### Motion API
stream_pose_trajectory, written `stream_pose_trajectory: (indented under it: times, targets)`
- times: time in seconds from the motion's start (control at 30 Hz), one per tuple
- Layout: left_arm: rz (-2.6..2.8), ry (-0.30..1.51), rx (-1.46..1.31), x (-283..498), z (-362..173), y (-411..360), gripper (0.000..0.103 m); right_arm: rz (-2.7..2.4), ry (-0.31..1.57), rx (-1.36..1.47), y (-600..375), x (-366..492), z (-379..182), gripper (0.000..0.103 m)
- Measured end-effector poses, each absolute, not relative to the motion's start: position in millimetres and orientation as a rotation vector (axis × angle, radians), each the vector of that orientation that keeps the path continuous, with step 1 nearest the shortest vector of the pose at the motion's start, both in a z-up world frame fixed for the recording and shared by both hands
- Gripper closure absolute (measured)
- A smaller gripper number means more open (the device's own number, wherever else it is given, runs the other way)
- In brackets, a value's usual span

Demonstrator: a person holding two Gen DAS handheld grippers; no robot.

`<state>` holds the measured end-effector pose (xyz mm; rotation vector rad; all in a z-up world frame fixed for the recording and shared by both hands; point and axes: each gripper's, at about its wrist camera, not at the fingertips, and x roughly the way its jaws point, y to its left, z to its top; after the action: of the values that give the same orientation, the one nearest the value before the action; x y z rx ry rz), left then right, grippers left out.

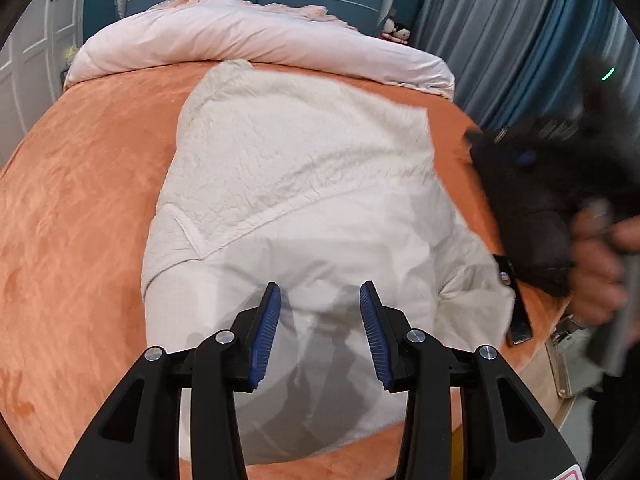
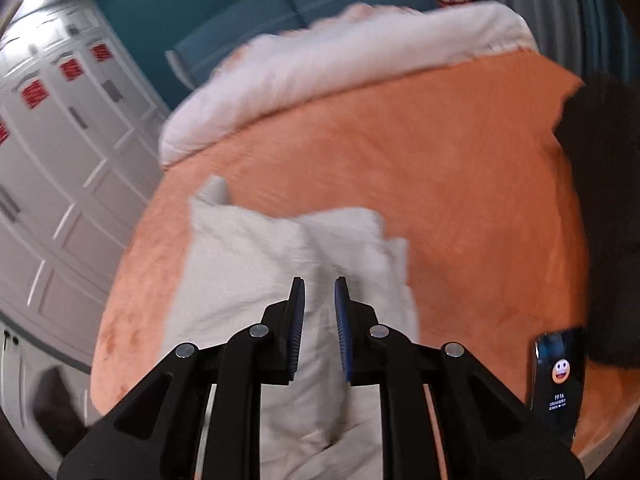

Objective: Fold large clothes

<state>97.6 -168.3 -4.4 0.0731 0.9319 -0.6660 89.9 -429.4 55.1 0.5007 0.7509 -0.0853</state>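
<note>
Orange bedding [image 1: 80, 200] fills both views, with a white duvet [image 1: 256, 36] rolled at the headboard end. On it my cream coat [image 1: 304, 184] lies lengthwise, running straight away from both tools. A phone [image 2: 558, 380] sits by its right edge. My left gripper [image 1: 320, 332] hangs released above the near hem. My right gripper [image 2: 320, 320], jaws narrow, holds nothing I can see; neither is clearly nearer.

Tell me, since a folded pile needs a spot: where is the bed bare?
Bare orange sheet lies between the white garment and the bed's left edge. The right edge is crowded: black garment and phone. The rolled duvet fills the head.
</note>
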Motion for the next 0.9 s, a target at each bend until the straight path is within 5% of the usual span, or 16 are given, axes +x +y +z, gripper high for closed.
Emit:
stream_pose_trajectory:
  times: [0.23,0.33,0.43,0.6,0.9]
  targets:
    - [-0.667,0.924,0.050,94.1,2.8,-169.2,0.064,-0.091,0.792,0.464,-395.5,146.8,40.5,0.089]
    - [-0.659,0.856,-0.006,98.0,28.5,-152.7,0.064,-0.151,0.844,0.454,-408.1,154.0,1.5,0.103]
    - [-0.642,0.826,-0.025,114.0,39.9,-147.5,0.062,-0.191,0.853,0.497,-425.8,146.4,-33.0,0.103]
    - [-0.610,0.887,-0.042,139.1,11.9,-158.5,0.061,-0.193,0.798,0.581,-440.4,126.1,-67.0,0.103]
    - [-0.629,0.756,0.081,142.0,-35.5,-171.4,0.045,-0.061,0.685,0.630,-448.0,123.3,-103.4,0.103]
